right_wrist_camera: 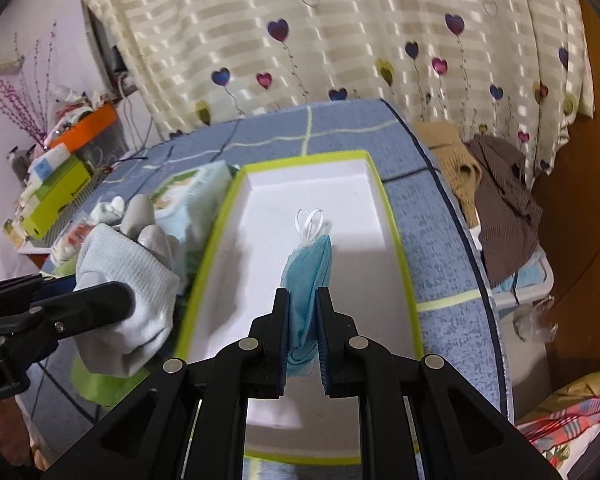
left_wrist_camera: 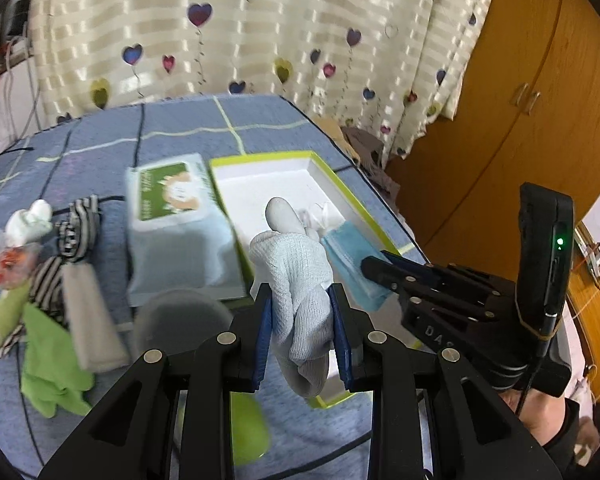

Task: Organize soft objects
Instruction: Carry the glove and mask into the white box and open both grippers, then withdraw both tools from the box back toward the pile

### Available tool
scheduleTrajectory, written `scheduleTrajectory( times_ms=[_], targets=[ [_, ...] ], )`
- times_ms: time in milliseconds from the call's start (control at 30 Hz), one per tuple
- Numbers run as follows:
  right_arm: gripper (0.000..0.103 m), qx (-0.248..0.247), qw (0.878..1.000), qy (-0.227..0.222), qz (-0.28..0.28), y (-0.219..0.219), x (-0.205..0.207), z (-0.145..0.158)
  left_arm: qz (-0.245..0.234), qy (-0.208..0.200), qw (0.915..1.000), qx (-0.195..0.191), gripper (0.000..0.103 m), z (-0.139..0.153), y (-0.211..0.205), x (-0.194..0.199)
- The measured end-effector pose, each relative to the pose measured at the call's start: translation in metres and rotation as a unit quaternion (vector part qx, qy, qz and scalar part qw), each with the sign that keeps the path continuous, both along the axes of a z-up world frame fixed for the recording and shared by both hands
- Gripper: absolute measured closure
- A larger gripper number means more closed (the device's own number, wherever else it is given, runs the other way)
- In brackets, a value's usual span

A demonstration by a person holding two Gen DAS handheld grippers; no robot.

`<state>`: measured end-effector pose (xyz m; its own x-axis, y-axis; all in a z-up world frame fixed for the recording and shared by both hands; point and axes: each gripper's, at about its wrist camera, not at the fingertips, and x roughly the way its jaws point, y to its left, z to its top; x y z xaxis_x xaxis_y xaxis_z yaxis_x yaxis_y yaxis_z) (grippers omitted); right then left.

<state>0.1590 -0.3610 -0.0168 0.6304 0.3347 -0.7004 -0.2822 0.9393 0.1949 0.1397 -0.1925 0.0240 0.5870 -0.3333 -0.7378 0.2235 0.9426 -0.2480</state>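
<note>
Tongs on both sides carry cargo over a green-rimmed white box (right_wrist_camera: pixel 396 216) lying on a blue checked bedspread (left_wrist_camera: pixel 100 140). Left tongs (left_wrist_camera: pixel 302 312) are clamped on a pale knitted work glove (left_wrist_camera: pixel 296 276), its grey-coated fingers drooping above the box's near-left edge. Right tongs (right_wrist_camera: pixel 303 316), nearly closed, pinch a folded blue face mask (right_wrist_camera: pixel 310 272) hanging over the box's middle, ear loops dangling. Both items look light, limp and crushable; a grip across the bunched middle should hold. Left of the box lie a wipes packet (left_wrist_camera: pixel 172 216), striped socks (left_wrist_camera: pixel 74 236) and a green cloth (left_wrist_camera: pixel 48 364).
</note>
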Motion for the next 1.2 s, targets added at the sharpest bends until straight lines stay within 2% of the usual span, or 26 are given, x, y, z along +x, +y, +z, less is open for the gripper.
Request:
scheduleTrajectory(
  times_ms=[233, 333, 433, 633, 767, 967, 1200],
  targets=[
    [0.088, 0.008, 1.000, 0.008, -0.005, -0.016, 0.007, -0.010, -0.004, 0.036, 0.9993, 0.013, 0.074, -0.020, -0.029, 0.025],
    [0.080, 0.007, 1.000, 0.014, -0.010, -0.023, 0.009, -0.013, -0.005, 0.054, 0.9984, 0.015, 0.074, -0.031, -0.037, 0.036],
    [0.067, 0.004, 1.000, 0.014, -0.008, -0.025, 0.009, -0.015, -0.003, 0.063, 0.9979, 0.016, 0.074, -0.039, -0.043, 0.042],
    [0.064, 0.002, 1.000, 0.011, -0.016, -0.030, 0.007, -0.014, -0.005, 0.073, 0.9973, 0.005, 0.069, -0.044, -0.045, 0.047],
    [0.064, -0.001, 1.000, 0.003, -0.020, -0.032, 0.004, -0.008, -0.006, 0.054, 0.9985, 0.002, 0.061, -0.037, -0.044, 0.044],
    [0.057, -0.003, 1.000, -0.004, -0.029, -0.036, -0.003, 0.001, -0.011, 0.034, 0.9993, -0.004, 0.059, -0.026, -0.041, 0.035],
    [0.049, 0.002, 0.999, -0.033, -0.035, -0.032, -0.025, 0.023, -0.017, -0.024, 0.9982, -0.052, 0.059, 0.005, -0.021, 0.008]
  ],
)
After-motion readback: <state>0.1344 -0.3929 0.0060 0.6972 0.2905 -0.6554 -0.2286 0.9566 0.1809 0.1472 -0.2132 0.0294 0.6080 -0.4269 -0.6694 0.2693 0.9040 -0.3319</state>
